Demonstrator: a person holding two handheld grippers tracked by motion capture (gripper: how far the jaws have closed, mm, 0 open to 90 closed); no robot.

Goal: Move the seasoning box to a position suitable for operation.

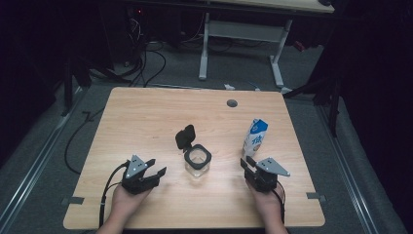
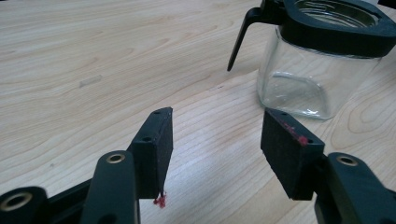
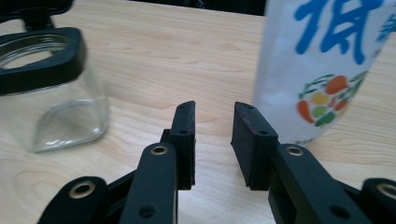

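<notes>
A clear glass jar (image 1: 197,161) with a black rim stands at the middle of the wooden table (image 1: 146,117), its black lid (image 1: 185,137) flipped up behind it. A white and blue carton (image 1: 255,137) stands upright to the jar's right. My left gripper (image 1: 157,165) lies low on the table left of the jar, open and empty; in the left gripper view (image 2: 217,128) the jar (image 2: 317,70) sits ahead to the right. My right gripper (image 1: 247,162) is right of the jar, just in front of the carton, open; its own view (image 3: 214,116) has the jar (image 3: 51,102) left and the carton (image 3: 322,70) right.
A round cable hole (image 1: 232,103) is in the table's far side. Behind the table stands another desk on white legs (image 1: 203,48), with cables (image 1: 146,63) on the floor. Grey tape tabs (image 1: 73,200) mark the front corners.
</notes>
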